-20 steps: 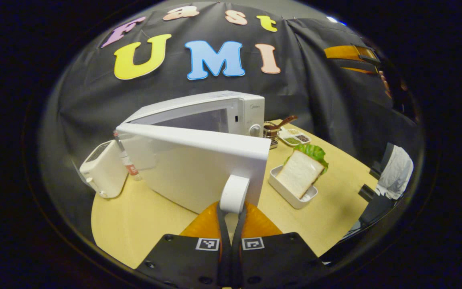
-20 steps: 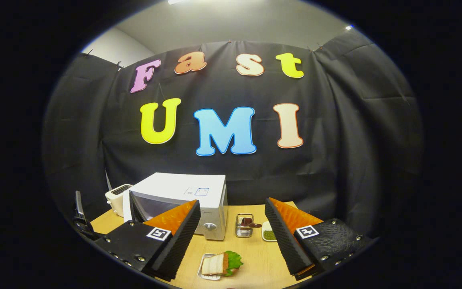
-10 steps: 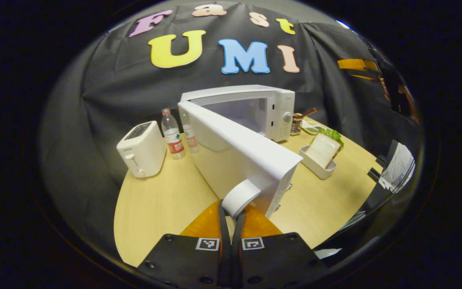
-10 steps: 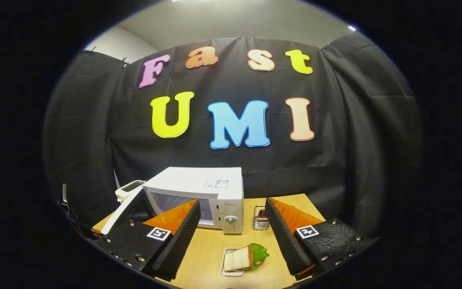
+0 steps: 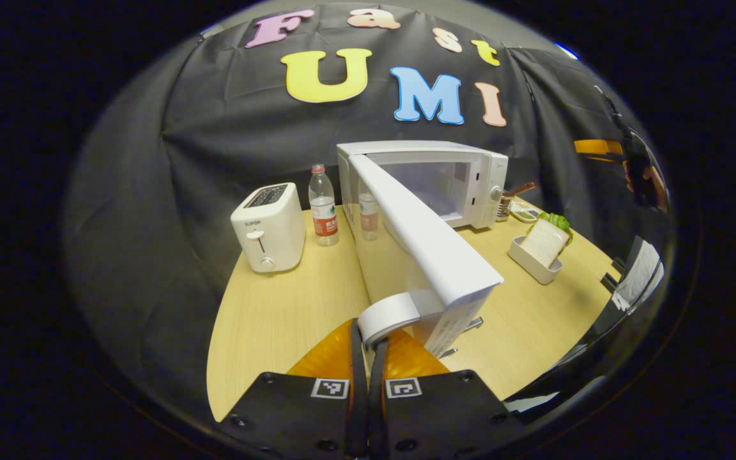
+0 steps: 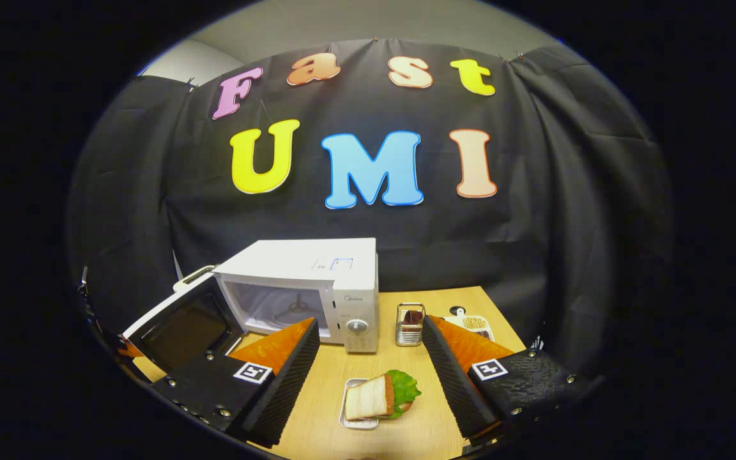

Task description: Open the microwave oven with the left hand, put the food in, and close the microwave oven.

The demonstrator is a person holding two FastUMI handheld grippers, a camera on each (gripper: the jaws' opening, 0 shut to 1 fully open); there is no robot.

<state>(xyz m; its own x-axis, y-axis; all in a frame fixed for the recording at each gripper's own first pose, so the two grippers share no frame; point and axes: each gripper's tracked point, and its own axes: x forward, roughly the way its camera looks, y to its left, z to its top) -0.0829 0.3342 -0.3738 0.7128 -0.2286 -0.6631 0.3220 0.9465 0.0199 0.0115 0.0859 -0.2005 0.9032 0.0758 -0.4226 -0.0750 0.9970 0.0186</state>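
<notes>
The white microwave stands at the back of the table with its door swung wide toward me. My left gripper is shut on the white door handle at the door's free end. In the right gripper view the microwave shows its open cavity, with the door angled out to the left. The food is a sandwich with lettuce in a small white tray, in front of the oven. My right gripper hangs open above it, holding nothing. The sandwich sits right of the door.
A white toaster and two water bottles stand left of the microwave. A metal utensil holder and a small dish sit to its right. Bare wooden table lies left of the door.
The left gripper has pulled the door from partly open to wide open, exposing the cavity. The right gripper has stayed open and shifted a little, and the sandwich now sits more centred between its fingers.
</notes>
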